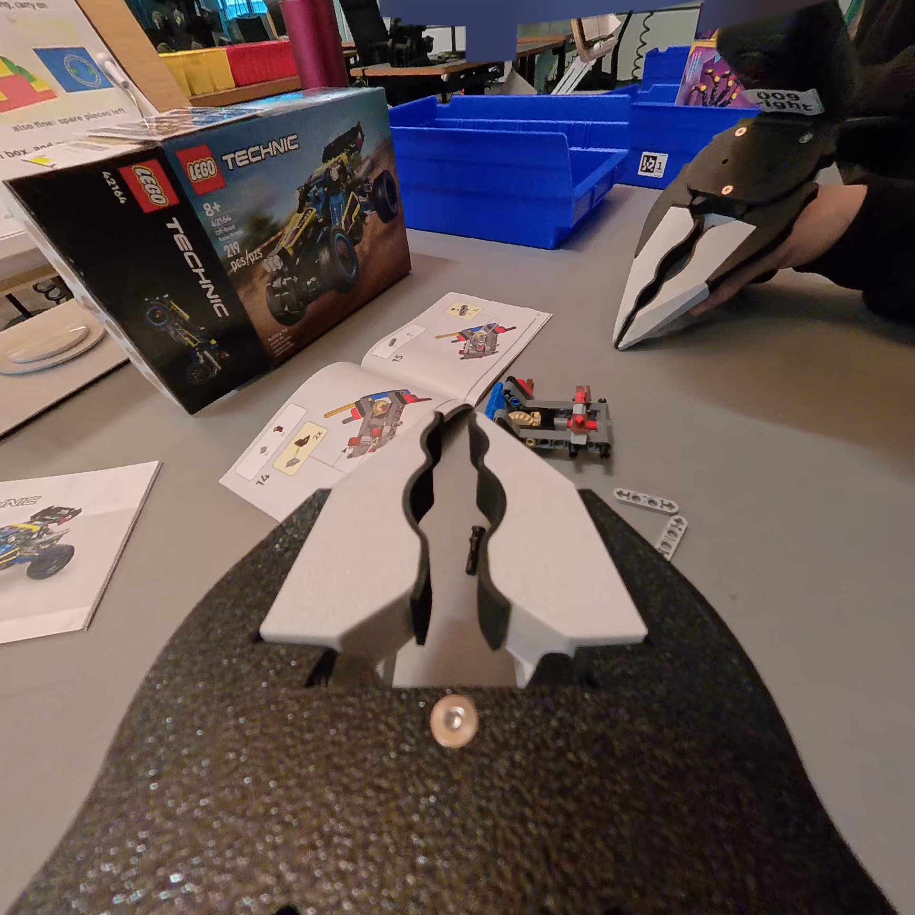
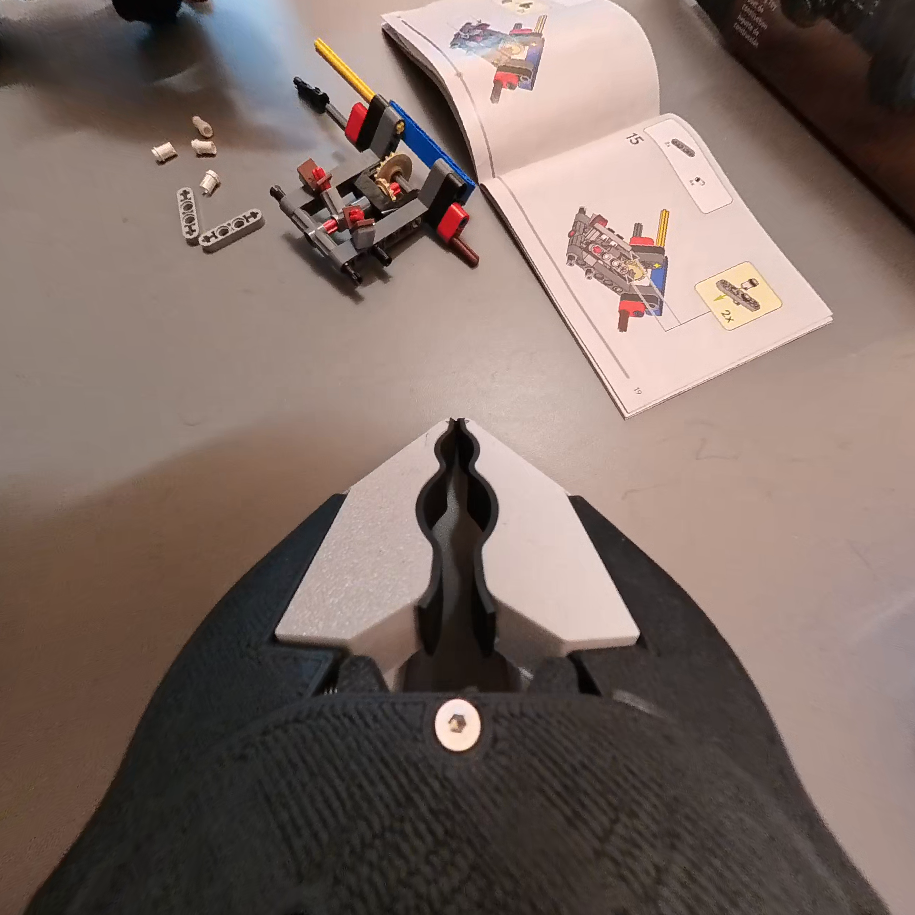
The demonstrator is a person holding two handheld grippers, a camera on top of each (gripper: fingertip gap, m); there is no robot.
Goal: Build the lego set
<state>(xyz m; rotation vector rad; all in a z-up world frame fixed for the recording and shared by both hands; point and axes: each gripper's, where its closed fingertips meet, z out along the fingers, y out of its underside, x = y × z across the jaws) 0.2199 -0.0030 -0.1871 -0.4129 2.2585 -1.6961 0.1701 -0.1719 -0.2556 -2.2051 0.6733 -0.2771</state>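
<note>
A partly built Lego chassis (image 1: 549, 421) in grey, blue and red, with a tan gear and a yellow axle, lies on the grey table (image 1: 742, 495); it also shows in the right wrist view (image 2: 376, 198). Two light grey beams (image 1: 646, 502) (image 2: 230, 230) and several small white connectors (image 2: 203, 146) lie beside it. My left gripper (image 1: 456, 417) is slightly open just short of the chassis. A small black pin (image 1: 474, 549) shows in the gap between its fingers, not clamped. My right gripper (image 2: 458, 421) (image 1: 619, 344) is shut and empty, tips low by the table.
An open instruction booklet (image 1: 396, 391) (image 2: 643, 237) lies next to the chassis. The set's box (image 1: 223, 237) stands behind it and a second booklet (image 1: 64, 544) lies at the left. Blue bins (image 1: 510, 163) line the table's far side. A hand (image 1: 792, 237) holds the right gripper. The left gripper's tips are roughly 20 cm from the right gripper's.
</note>
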